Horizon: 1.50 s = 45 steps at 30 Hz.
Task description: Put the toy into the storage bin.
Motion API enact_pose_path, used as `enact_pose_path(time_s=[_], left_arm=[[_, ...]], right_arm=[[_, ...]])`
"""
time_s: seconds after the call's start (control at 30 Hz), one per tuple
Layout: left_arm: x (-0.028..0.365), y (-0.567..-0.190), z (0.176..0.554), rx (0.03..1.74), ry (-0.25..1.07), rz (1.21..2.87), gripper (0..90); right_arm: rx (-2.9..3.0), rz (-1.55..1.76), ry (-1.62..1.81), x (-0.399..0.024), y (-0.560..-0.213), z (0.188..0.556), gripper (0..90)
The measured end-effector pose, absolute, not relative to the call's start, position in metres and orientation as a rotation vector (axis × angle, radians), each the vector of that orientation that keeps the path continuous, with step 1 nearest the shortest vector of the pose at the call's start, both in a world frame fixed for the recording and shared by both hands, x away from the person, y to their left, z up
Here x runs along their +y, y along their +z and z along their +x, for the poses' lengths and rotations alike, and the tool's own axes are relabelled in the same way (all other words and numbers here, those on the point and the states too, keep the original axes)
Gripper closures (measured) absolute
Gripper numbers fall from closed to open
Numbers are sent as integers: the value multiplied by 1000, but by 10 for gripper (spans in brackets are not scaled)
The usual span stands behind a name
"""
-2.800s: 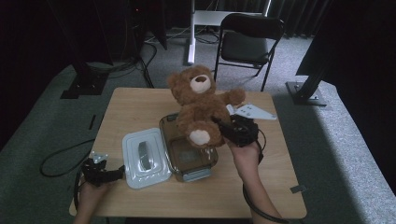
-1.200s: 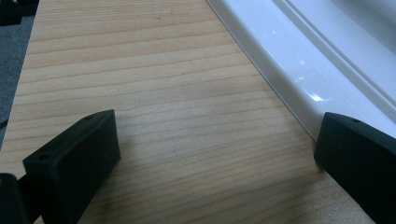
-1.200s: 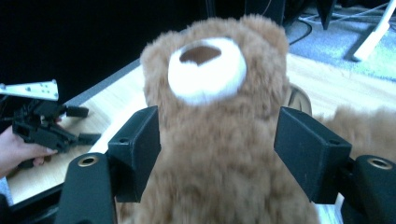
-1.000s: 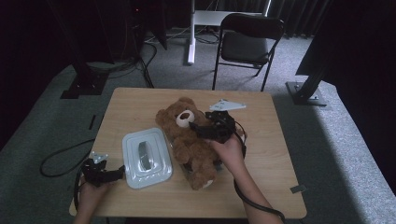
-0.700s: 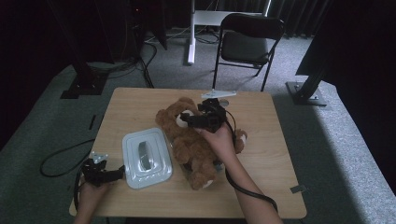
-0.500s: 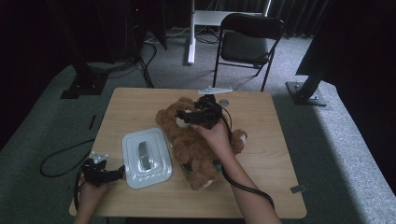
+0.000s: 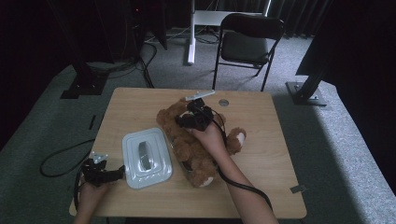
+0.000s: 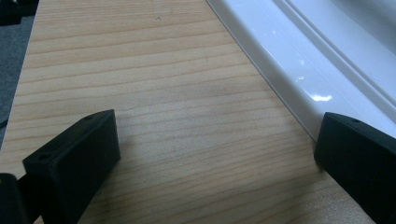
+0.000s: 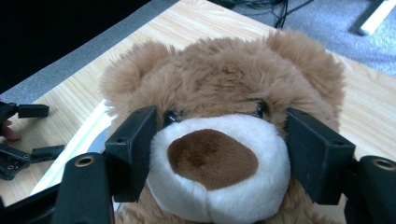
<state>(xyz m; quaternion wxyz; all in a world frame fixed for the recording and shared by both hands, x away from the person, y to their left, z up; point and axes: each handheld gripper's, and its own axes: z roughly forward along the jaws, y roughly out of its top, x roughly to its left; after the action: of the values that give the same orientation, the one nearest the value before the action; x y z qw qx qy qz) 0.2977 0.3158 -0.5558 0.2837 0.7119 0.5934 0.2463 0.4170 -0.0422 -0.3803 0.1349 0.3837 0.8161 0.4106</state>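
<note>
Right in front of my right gripper sits the teddy bear's face — its white muzzle lies between my jaws, which have just been closing and stand one at each cheek, beside the eyes; whether the pads press yet I cannot tell. The bear lies on its back mid-tabletop, its long axis running from the head at the far side toward me, over a container that barely peeks out beneath it. My right hand is on it; my left gripper rests well apart at the near left corner — jaws wide apart on bare wood, one tip beside the white lid.
</note>
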Motion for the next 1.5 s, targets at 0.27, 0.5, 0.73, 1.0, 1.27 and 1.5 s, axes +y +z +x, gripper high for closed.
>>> enact_pose_path(time_s=[0.27,0.5,0.73,1.0,1.27,1.5], left_arm=[[316,-556,298,1586,659,1907,8],[316,-556,298,1587,659,1905,8],[316,-556,298,1586,659,1906,8],[316,-556,298,1587,659,1905,8],[316,-556,298,1585,658,1906,8],[316,-556,298,1585,659,1905,8]], right_arm=[[2413,1135,1125,-39,-402,420,308],[2514,1163,1019,-36,-418,429,318],[2605,1183,815,-13,-443,436,319],[2604,1185,804,-12,-442,436,315],[2563,1227,960,-28,-417,430,301],[2494,1182,1111,-51,-388,412,310]])
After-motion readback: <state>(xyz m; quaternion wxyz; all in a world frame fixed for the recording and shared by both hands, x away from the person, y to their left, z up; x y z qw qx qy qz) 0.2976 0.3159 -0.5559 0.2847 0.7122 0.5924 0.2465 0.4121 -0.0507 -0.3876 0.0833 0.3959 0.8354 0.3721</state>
